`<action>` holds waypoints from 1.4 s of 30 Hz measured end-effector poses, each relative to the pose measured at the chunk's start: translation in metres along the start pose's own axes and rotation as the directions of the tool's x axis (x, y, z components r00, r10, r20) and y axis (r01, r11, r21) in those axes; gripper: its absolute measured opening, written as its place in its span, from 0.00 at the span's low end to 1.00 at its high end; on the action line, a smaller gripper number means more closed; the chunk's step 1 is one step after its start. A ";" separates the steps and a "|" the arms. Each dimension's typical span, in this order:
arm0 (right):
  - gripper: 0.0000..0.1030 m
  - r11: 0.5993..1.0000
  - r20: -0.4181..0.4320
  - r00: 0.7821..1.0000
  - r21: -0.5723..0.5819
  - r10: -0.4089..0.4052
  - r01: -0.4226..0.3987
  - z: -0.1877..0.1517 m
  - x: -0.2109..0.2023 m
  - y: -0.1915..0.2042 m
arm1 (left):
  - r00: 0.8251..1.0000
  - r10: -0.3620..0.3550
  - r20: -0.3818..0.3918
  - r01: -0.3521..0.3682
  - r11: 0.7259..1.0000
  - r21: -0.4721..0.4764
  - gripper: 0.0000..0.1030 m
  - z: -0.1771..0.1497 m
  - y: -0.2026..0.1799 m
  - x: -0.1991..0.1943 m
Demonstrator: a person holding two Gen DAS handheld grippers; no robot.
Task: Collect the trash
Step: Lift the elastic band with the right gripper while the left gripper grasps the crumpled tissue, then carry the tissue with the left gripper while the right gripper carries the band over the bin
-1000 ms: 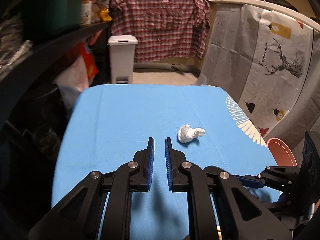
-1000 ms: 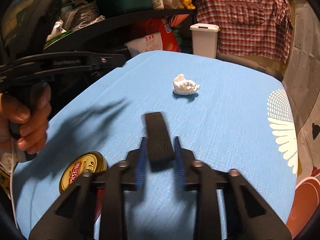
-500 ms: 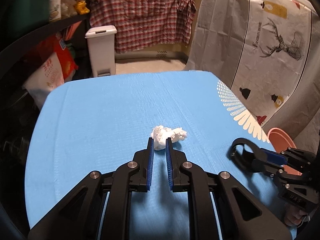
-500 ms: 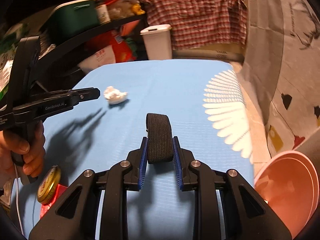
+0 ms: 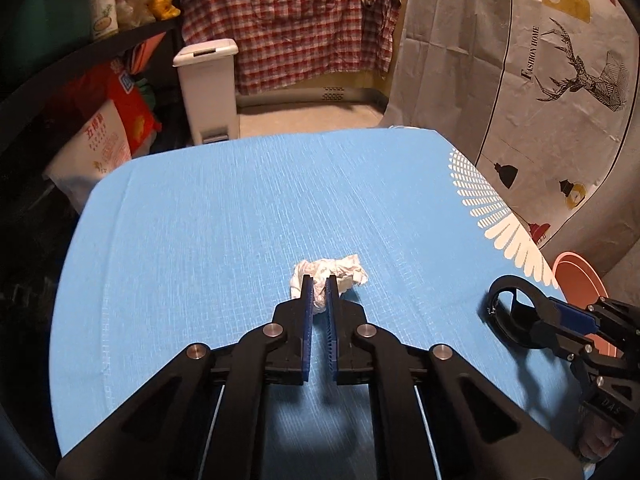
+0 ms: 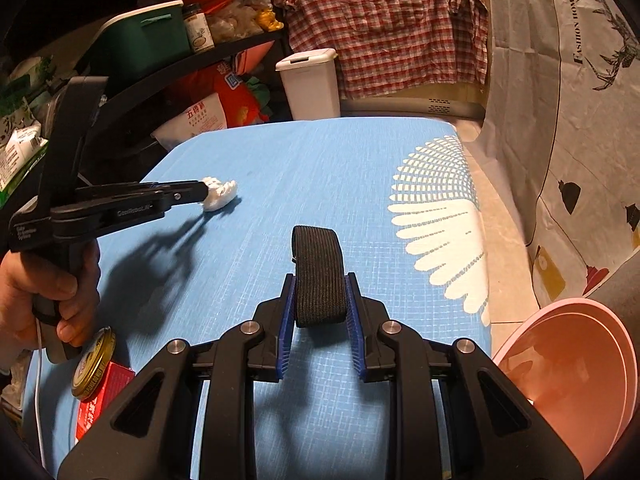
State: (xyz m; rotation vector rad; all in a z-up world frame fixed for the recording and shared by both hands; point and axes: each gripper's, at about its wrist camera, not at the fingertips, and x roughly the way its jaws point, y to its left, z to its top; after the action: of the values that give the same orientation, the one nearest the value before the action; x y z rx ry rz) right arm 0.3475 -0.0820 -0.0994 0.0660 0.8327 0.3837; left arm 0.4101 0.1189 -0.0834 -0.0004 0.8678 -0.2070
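Blue tablecloth (image 5: 240, 220) with a white fan pattern; white crumpled tissue (image 5: 332, 272); black elastic band (image 6: 318, 276); red-and-white checked shirt (image 5: 292, 20) — pink basin (image 6: 568, 364).

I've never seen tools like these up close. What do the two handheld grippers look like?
Both the left gripper and the right gripper are matte black plastic linkages with silver pivot pins and ribbed blue pads lining the jaws. The left one has a pistol-style handle with small white lettering on its side, and a thin white cable hangs below it.

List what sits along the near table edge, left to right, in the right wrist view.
Hand on the left gripper's handle → gold tin lid → red box → right gripper, shut on a black elastic band → pink basin off the table's right edge.
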 end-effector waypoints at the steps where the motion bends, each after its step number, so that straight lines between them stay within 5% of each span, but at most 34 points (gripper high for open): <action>1: 0.24 1.000 0.004 1.000 0.001 0.000 0.000 0.000 -0.002 0.000 | 1.000 0.005 0.005 -0.005 1.000 -0.001 0.06 0.000 -0.001 -0.004; 10: 0.24 1.000 0.060 0.998 -0.007 -0.010 0.010 0.012 -0.037 0.005 | 0.998 0.036 0.060 -0.035 0.999 -0.005 0.06 0.001 -0.009 -0.052; 20: 0.24 0.998 0.180 0.982 0.001 -0.055 0.056 0.022 -0.131 0.014 | 0.985 0.051 0.166 -0.042 0.997 -0.059 0.06 -0.002 -0.036 -0.139; 32: 0.24 0.988 0.294 0.944 0.020 -0.149 0.150 0.010 -0.233 0.006 | 0.970 0.034 0.240 -0.028 0.999 -0.026 0.06 -0.027 -0.118 -0.232; 42: 0.24 0.963 0.292 0.917 0.091 -0.271 0.255 -0.015 -0.270 -0.049 | 0.963 -0.063 0.262 0.065 0.998 -0.002 0.06 -0.046 -0.186 -0.226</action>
State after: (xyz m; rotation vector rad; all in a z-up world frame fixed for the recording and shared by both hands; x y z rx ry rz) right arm 0.1870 -0.2255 0.0716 0.0571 0.5372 0.0925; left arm 0.2001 -0.0183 0.0735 -0.0648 0.6056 -0.2568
